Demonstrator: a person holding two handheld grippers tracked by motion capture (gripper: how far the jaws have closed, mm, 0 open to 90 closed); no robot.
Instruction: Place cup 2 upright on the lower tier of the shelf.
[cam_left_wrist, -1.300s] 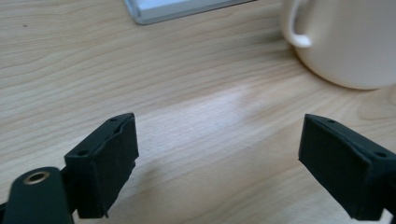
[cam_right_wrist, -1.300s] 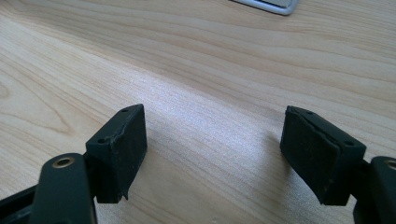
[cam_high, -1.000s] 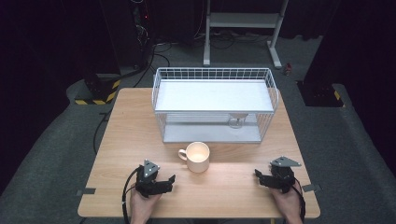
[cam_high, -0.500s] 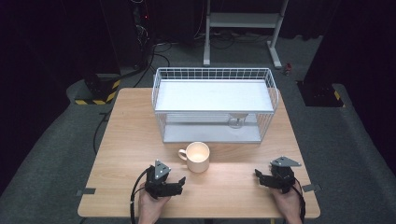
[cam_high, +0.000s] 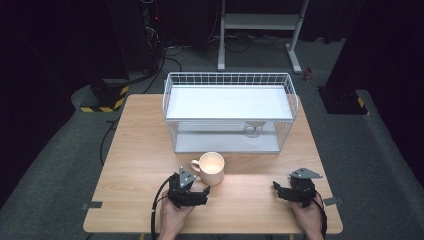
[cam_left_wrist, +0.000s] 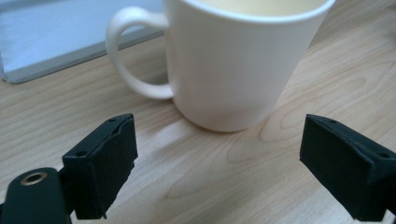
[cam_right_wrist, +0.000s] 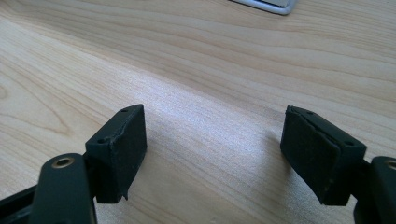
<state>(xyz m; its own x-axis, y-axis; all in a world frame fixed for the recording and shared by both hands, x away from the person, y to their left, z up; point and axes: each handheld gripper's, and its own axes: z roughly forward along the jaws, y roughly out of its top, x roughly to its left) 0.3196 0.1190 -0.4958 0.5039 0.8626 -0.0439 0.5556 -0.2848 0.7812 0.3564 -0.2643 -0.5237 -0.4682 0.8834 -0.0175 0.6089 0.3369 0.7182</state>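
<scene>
A cream mug (cam_high: 213, 169) stands upright on the wooden table (cam_high: 140, 165), its handle (cam_high: 195, 165) turned to the left. My left gripper (cam_high: 202, 192) sits just in front of it, a little to its left. In the left gripper view the mug (cam_left_wrist: 233, 60) rises close ahead of my left gripper (cam_left_wrist: 219, 154), whose jaws stand wide apart, short of the mug, with only table between them. My right gripper (cam_high: 278, 189) rests low near the front right of the table. In its own view my right gripper (cam_right_wrist: 212, 140) is open over bare wood.
A white wire rack (cam_high: 230, 112) with a flat upper shelf stands behind the mug at mid-table. A small pale object (cam_high: 254, 129) sits on its lower level at the right. The rack's grey base edge (cam_left_wrist: 56, 51) lies just beyond the mug handle. Dark floor surrounds the table.
My left gripper has moved to the right and slightly forward, closing in on the mug. The right gripper and the mug have stayed where they were.
</scene>
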